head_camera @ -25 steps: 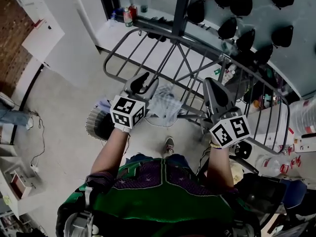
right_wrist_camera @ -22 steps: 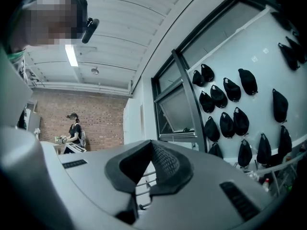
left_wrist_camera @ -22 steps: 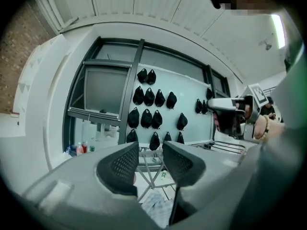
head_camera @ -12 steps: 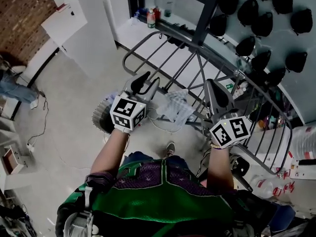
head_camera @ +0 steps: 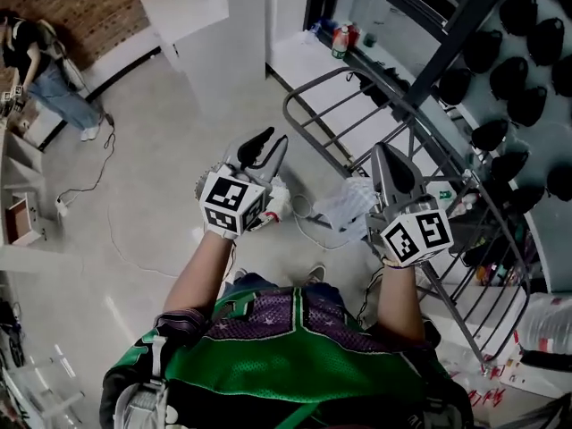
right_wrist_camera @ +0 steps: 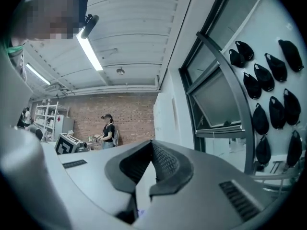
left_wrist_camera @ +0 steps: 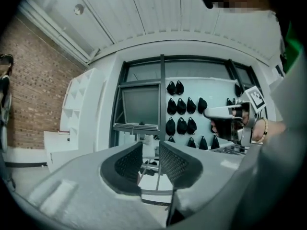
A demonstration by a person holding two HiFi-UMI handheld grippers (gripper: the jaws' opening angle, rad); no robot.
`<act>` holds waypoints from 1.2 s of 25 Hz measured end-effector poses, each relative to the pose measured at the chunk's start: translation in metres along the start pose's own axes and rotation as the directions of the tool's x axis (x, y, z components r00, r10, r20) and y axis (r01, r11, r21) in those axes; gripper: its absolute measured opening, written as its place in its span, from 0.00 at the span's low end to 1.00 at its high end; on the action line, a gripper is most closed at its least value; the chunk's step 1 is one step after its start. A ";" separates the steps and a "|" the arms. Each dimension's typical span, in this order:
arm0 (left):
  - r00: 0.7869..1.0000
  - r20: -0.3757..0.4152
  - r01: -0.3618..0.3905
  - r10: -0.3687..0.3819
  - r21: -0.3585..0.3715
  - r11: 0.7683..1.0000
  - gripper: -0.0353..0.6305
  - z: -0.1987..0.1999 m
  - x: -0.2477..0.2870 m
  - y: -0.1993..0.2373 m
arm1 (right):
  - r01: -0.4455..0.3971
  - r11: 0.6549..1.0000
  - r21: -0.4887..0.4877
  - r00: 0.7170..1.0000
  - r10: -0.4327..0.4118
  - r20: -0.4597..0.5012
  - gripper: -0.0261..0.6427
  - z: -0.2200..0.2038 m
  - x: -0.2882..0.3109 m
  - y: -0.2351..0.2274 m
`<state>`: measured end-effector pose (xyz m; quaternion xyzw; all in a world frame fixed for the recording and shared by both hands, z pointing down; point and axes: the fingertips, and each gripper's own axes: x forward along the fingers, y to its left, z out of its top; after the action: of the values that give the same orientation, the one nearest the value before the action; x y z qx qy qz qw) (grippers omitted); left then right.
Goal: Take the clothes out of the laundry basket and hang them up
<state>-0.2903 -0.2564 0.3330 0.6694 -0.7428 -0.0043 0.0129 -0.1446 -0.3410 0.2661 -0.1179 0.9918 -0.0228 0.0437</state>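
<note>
Clothes here: one pale, thin, crumpled garment (head_camera: 350,206), apparently pinched in the clenched right tongs (head_camera: 386,153) beside the grey metal drying rack (head_camera: 288,107). Both tongs have swung leftward off the rack. The released, empty left tongs (head_camera: 273,141) have just been closing. Hanging looks undone.

Left gripper (left_wrist_camera: 150,148) jaws just been closing, nothing btwn — right gripper (left_wrist_camera: 211,112) at right.
</note>
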 end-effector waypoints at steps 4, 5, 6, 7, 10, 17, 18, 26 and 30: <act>0.998 -0.001 -0.062 0.062 0.024 0.998 0.15 0.001 -0.040 0.042 | -0.037 0.999 0.014 0.999 0.037 0.000 0.04 -0.010 0.031 0.040; 0.997 0.002 -0.081 0.081 0.027 0.996 0.12 0.001 -0.050 0.054 | -0.046 0.999 0.015 0.999 0.046 -0.005 0.04 -0.013 0.039 0.052; 0.995 0.006 -0.099 0.099 0.029 0.995 0.11 0.001 -0.060 0.064 | -0.056 0.998 0.014 0.998 0.056 -0.010 0.04 -0.016 0.046 0.063; 0.993 0.010 -0.116 0.115 0.031 0.993 0.10 0.001 -0.069 0.074 | -0.066 0.998 0.010 0.998 0.066 -0.015 0.04 -0.019 0.052 0.072; 0.990 0.027 -0.138 0.137 0.030 0.990 0.08 0.004 -0.090 0.096 | -0.078 0.997 0.000 0.997 0.078 -0.018 0.04 -0.025 0.066 0.095; 0.991 0.032 -0.134 0.134 0.004 0.991 0.08 0.002 -0.127 0.131 | -0.085 0.996 -0.014 0.995 0.084 -0.056 0.19 -0.040 0.092 0.140; 0.991 0.033 -0.130 0.130 -0.001 0.991 0.08 0.001 -0.131 0.134 | -0.085 0.996 -0.018 0.994 0.083 -0.064 0.21 -0.044 0.094 0.145; 0.996 0.022 -0.090 0.091 -0.029 0.995 0.08 -0.013 -0.148 0.143 | -0.029 1.000 -0.010 0.993 0.028 -0.113 0.30 -0.076 0.104 0.155; 0.997 0.005 -0.077 0.077 -0.038 0.996 0.08 -0.023 -0.151 0.148 | -0.013 1.000 -0.003 0.989 0.013 -0.144 0.30 -0.097 0.109 0.158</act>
<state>-0.4209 -0.0907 0.3579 0.6398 -0.7680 -0.0200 0.0234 -0.2955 -0.2098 0.3446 -0.1096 0.9931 -0.0292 -0.0282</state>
